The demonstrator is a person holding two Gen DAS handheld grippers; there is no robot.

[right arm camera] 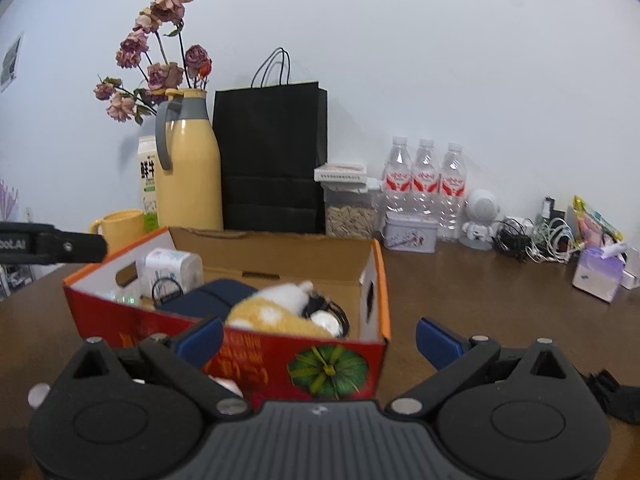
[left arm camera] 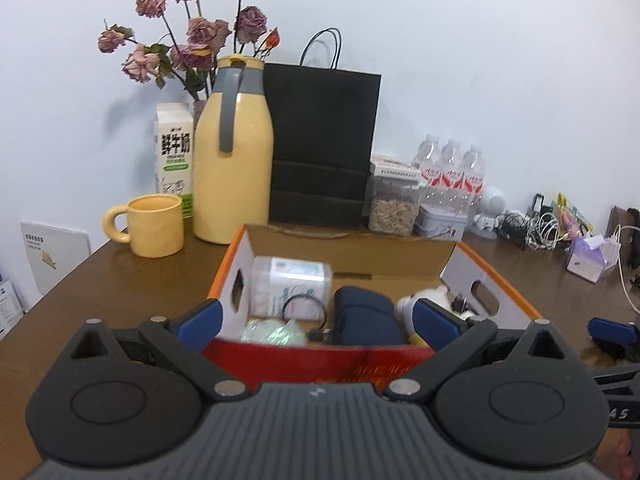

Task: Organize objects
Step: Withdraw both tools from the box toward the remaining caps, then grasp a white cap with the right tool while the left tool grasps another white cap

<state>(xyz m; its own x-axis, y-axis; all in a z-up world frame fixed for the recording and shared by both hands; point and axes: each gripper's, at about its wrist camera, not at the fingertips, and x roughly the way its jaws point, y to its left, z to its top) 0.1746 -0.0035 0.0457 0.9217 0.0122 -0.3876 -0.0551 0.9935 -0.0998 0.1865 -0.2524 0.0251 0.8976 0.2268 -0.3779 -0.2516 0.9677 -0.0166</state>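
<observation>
An open cardboard box with a red front and orange rim stands on the brown table, also in the right wrist view. Inside lie a clear container with a white label, a navy pouch, a black cable, a shiny green-white packet and a yellow and white plush toy. My left gripper is open and empty, just in front of the box's front wall. My right gripper is open and empty, at the box's front right corner.
Along the wall stand a yellow mug, a milk carton, a yellow thermos jug, dried roses, a black paper bag, a grain container, three water bottles, a tin, a small robot figure, tangled cables and a tissue box.
</observation>
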